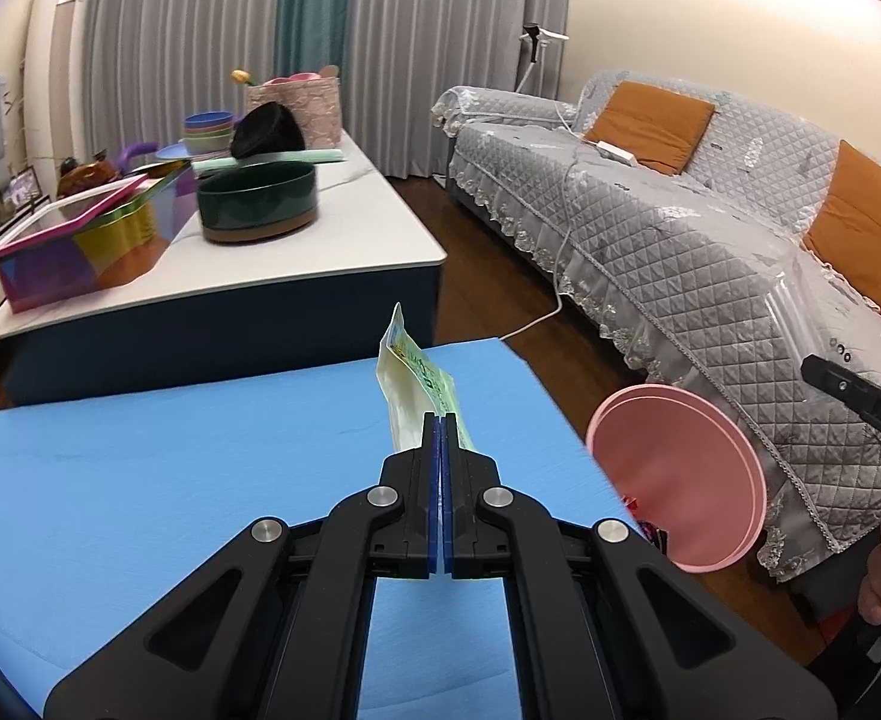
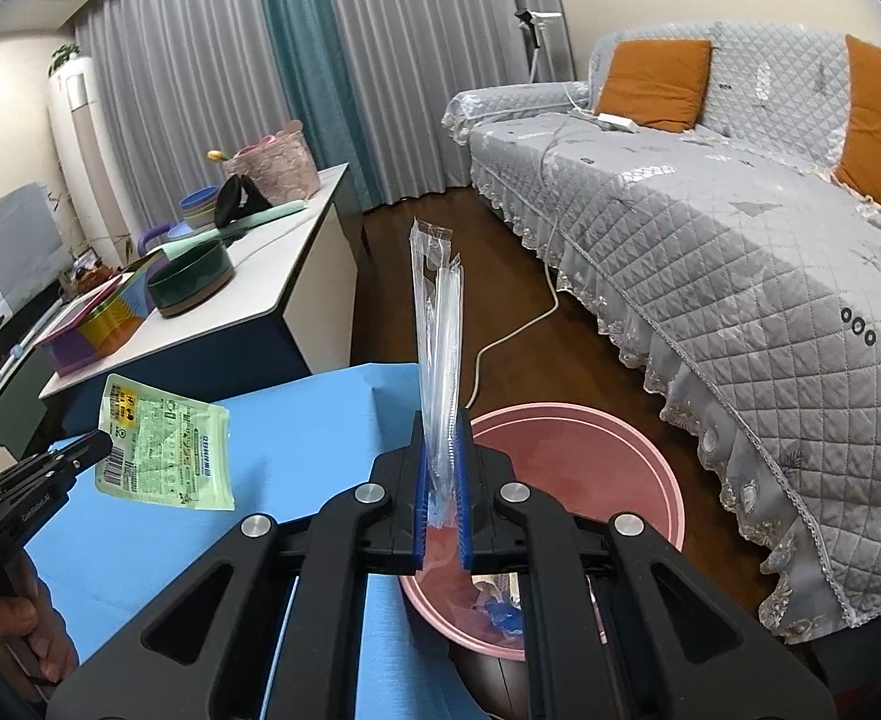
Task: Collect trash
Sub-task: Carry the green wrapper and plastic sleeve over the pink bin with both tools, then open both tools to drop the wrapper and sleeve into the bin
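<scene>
Left gripper (image 1: 440,420) fingers clamped on light, floppy green packet (image 2: 164,444) over blue tabletop (image 1: 170,480); right gripper (image 2: 442,450) pinches limp, slippery clear wrapper (image 2: 437,324) by its lower end above pink bin (image 2: 650,468).

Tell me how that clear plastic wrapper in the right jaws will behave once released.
The clear plastic wrapper stands upright above the jaws, so it is probably fairly stiff. It looks thin and light, so it may drift rather than drop straight into the pink bin.
</scene>
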`<state>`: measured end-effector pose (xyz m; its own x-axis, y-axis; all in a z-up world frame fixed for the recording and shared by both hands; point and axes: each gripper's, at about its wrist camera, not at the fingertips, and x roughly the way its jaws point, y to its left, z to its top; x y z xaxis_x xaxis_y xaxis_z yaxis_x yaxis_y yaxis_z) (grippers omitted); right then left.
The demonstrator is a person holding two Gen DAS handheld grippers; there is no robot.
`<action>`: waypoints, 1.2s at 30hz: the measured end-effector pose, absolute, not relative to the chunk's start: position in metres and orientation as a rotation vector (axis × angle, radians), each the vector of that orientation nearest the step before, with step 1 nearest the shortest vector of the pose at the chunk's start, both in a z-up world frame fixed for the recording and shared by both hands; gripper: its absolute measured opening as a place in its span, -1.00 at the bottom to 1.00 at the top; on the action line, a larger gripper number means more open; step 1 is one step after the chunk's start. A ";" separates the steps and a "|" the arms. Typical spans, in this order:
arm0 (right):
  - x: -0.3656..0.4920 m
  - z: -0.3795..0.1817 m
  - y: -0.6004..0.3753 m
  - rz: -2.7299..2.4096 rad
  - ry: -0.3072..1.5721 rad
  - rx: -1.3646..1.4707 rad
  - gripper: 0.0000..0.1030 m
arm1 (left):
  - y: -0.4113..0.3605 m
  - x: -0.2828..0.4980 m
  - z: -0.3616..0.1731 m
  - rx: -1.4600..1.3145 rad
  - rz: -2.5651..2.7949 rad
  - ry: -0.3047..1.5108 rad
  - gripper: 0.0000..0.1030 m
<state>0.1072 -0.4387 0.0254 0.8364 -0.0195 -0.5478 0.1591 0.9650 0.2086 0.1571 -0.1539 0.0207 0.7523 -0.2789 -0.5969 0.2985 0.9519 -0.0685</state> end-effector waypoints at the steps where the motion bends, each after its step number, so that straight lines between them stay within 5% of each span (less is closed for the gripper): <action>1: 0.108 0.025 -0.442 -0.102 0.573 0.254 -0.84 | -0.159 0.158 0.021 0.036 -0.321 0.646 -0.99; 36: 0.123 -0.008 -0.496 -0.173 0.647 0.366 -0.75 | -0.292 0.177 0.017 0.116 -0.537 0.663 -0.99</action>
